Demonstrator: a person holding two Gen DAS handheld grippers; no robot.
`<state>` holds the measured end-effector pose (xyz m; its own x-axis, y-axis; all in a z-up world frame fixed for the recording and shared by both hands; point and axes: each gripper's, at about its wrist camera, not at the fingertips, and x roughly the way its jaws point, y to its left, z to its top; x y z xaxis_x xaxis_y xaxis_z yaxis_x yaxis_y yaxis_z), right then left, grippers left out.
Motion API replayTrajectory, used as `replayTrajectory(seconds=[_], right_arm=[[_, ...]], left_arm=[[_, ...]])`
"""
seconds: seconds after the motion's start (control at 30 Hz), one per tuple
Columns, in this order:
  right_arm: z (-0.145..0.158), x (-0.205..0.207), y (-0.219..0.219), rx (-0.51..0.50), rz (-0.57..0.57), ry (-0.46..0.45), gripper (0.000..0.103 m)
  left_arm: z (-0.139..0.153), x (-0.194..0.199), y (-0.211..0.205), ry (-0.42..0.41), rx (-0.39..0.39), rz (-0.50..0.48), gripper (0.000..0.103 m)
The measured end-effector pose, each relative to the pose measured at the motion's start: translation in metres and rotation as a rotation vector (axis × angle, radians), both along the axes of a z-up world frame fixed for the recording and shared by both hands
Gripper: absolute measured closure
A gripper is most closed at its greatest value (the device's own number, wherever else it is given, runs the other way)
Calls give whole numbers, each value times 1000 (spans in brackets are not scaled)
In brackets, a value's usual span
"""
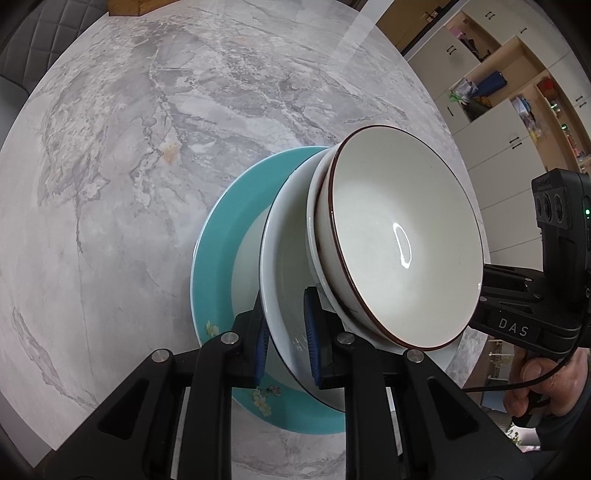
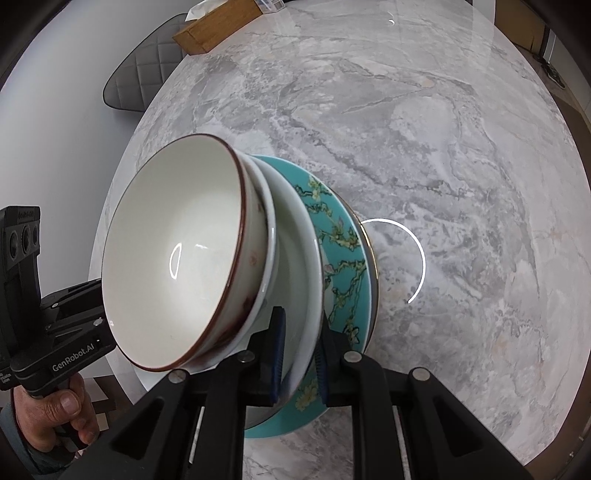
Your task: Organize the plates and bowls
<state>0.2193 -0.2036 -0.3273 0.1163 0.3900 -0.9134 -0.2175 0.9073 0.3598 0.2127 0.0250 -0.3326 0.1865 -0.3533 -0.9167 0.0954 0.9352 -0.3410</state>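
Readable on the other tool in each wrist view: "DAS" on the right gripper's black body [image 1: 513, 326], and "GenRobot.AI" on the left gripper's body [image 2: 74, 357]; a small green light beside the lens cluster above "DAS".

Left gripper [image 1: 286, 341]: angled steeply down at the marble table [image 1: 129, 166], blue pads [image 1: 309, 332] narrowed to a pinch on the rim of the white plate [image 1: 284, 266], one pad on each face. Right gripper [image 2: 299, 360]: same steep downward tilt, pads [image 2: 277, 343] pinching the opposite rim of the white plate [image 2: 299, 258].

Directly ahead of both sets of fingers, a stack: teal plate [image 1: 214, 258] with a blossom pattern at the bottom, the white plate in it, then a white bowl [image 1: 314, 236], then a brown-rimmed bowl [image 1: 402, 236] uppermost. Whether the teal plate rests on the table cannot be told.

Right hand [image 1: 535, 384] wrapped round its handle at the far right of the left wrist view; left hand [image 2: 55, 410] likewise, low and to the left of the right gripper. Far beyond the stack, a wooden box [image 2: 218, 24] at the table's edge, with a grey quilted chair [image 2: 144, 77] beside it.
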Motion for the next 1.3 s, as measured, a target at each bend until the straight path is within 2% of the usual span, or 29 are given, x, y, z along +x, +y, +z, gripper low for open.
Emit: replayTrajectory(seconds=[0.17,0.27,0.3,0.4,0.63,0.7,0.73,0.8,0.83,0.87,0.93,1.03,1.17,1.3], right_arm=[[1,-3,1,0,-14,-1,86],[5,-5,0,1,-21,-15,84],[6,-6,-1,2,-22,-20,82],[11,-9,-3,-4,-26,-36,82],[24,-19,-20,-5,-74,-63,62],[32,-25,-26,-9,-96,-79,51],[37,-28,-30,-13,-107,-90,50],[48,-37,-37,10,-136,-111,27],[56,-41,-39,3,-153,-131,24],[65,-48,-41,-12,-165,-155,21],[81,-58,-44,-42,-179,-182,20],[113,-75,-41,-88,-214,-232,17],[158,-98,-31,-161,-215,-356,0],[185,-113,-21,-182,-185,-416,0]], left_arm=[[-2,-3,1,7,2,23,83],[-1,-5,4,5,16,39,72],[-2,-5,6,6,21,47,65],[1,-9,10,0,8,59,62],[17,-22,18,-21,-4,70,50],[30,-29,19,-38,1,68,50],[37,-33,21,-52,-8,68,44],[56,-42,26,-75,-34,70,34],[65,-46,27,-98,-27,73,34],[76,-50,28,-122,-15,77,34],[94,-56,31,-153,-16,87,26],[120,-69,33,-188,-25,94,25],[149,-88,24,-215,-5,69,23],[172,-110,15,-248,28,78,23]])
